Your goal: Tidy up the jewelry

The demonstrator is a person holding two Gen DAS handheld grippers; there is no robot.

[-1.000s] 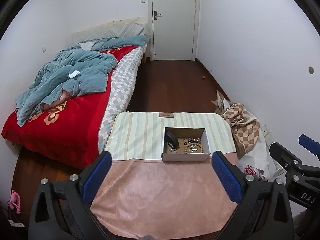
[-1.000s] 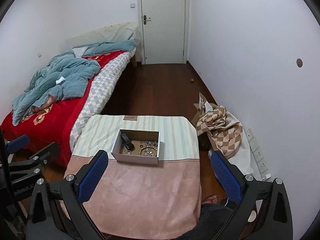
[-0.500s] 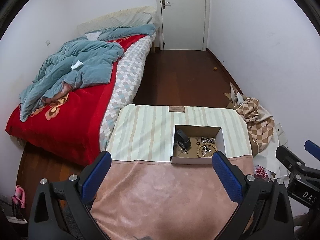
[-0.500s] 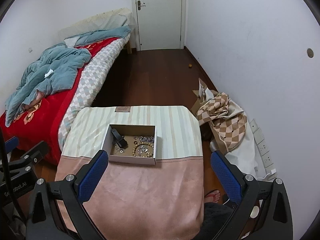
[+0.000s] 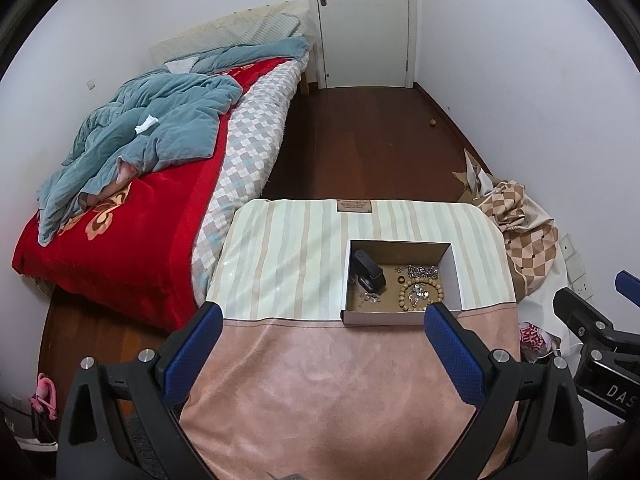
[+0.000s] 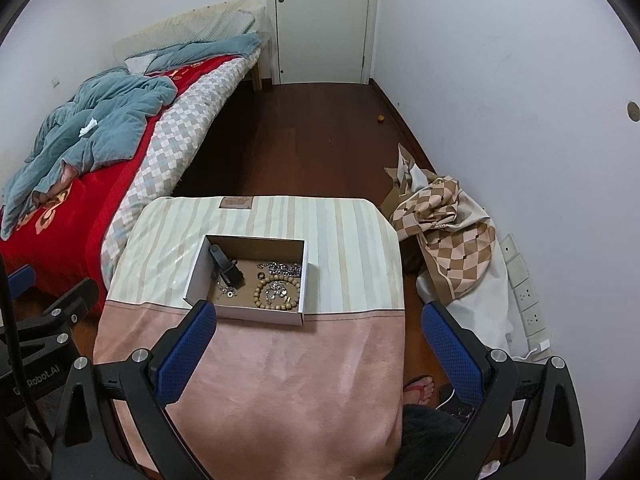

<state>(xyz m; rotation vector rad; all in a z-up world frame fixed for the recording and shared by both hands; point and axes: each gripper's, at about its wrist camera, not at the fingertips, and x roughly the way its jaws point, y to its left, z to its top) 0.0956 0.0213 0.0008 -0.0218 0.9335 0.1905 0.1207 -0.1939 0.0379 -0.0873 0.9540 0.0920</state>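
Box (image 5: 400,317) ahead of both tongs | left tongs (image 5: 322,322), right tongs (image 6: 318,322) spread

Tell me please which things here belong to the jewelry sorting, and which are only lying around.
For the job: cardboard box, wooden bead bracelet, silver chain, black band, small ring.

Lying about: blue blanket, checkered cloth, small orange ball.

The left gripper (image 5: 320,316) hangs with its 2 blue-padded fingers (image 5: 192,354) spread wide, holding nothing. At its 3 o'clock, the right gripper (image 6: 316,314) is equally wide and unloaded.
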